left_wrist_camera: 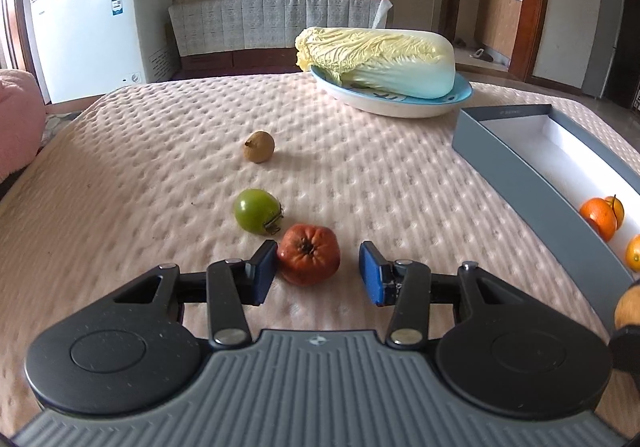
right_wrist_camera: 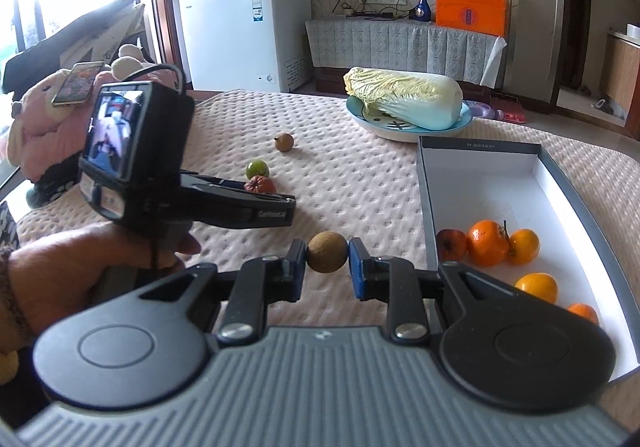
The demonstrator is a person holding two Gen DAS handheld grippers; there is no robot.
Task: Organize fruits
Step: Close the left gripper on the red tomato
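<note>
Quilted cover [left_wrist_camera: 360,175]: red fruit [left_wrist_camera: 309,254] between left tool's [left_wrist_camera: 318,273] parted jaws; right tool [right_wrist_camera: 327,265] clamps brown fruit [right_wrist_camera: 327,251].

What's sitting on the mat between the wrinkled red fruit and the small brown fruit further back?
The green fruit lies between the red fruit and the brown fruit, close beside the red one. The left wrist view shows it most clearly.

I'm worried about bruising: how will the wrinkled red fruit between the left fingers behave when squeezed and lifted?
The red fruit looks shrivelled and dimpled, so probably soft; it may dent. Its lumpy, flattened shape suggests it won't roll far. It is small, so likely light. The left gripper is open around it.
</note>
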